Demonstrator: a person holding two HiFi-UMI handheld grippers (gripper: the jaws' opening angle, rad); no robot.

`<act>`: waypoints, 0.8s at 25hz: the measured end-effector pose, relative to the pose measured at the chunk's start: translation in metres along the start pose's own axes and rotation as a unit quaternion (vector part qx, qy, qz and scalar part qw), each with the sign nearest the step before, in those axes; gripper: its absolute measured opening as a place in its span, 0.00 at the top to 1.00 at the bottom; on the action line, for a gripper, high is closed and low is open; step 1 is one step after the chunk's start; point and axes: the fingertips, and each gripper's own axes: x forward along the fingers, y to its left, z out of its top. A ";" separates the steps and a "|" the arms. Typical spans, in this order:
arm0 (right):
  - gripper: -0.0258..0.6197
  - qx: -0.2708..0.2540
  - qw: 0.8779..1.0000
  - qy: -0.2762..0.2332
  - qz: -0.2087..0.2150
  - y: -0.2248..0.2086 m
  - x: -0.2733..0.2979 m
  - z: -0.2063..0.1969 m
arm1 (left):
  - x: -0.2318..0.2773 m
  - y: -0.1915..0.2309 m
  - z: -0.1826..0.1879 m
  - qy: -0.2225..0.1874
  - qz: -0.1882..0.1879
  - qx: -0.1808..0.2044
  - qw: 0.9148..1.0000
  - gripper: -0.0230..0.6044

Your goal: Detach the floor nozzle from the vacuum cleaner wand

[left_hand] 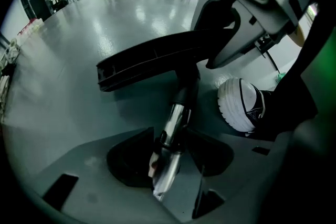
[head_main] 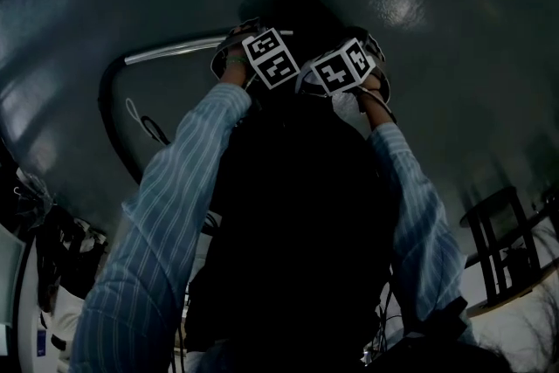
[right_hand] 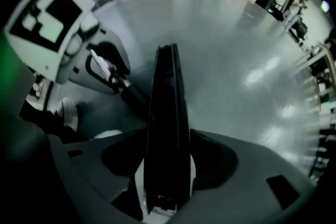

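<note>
Head view looks down on a wide grey floor [head_main: 454,57], very dark, with both striped sleeves [head_main: 175,214] reaching to the far middle, where the two tongs sit close together. A black hose [head_main: 109,109] curves off across the floor to the left.

The floor nozzle [right_hand: 167,128] runs straight out from the right gripper [right_hand: 167,186], which is clenched on its black body, with pale pads against both sides. In the left gripper view the same nozzle lies crosswise on the far side, and its black neck appears still joined to the chrome wand [left_hand: 176,123].

The wand passes between the jaws of the left gripper [left_hand: 170,165], which stands released: the tube lies close to the left pad with a clear gap on the right. A white shoe [left_hand: 239,105] rests just right of the wand.

The step in hand looks like the separation itself, not yet done. The next move probably calls for the left gripper to take a firm hold on the wand near the neck. The right gripper would then pull or twist the nozzle away along the tube's line.
</note>
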 end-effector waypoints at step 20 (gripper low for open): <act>0.62 0.102 0.992 0.058 -0.042 -0.129 -0.016 -0.107 | 0.006 -0.016 -0.009 0.025 -0.038 0.010 0.999 0.66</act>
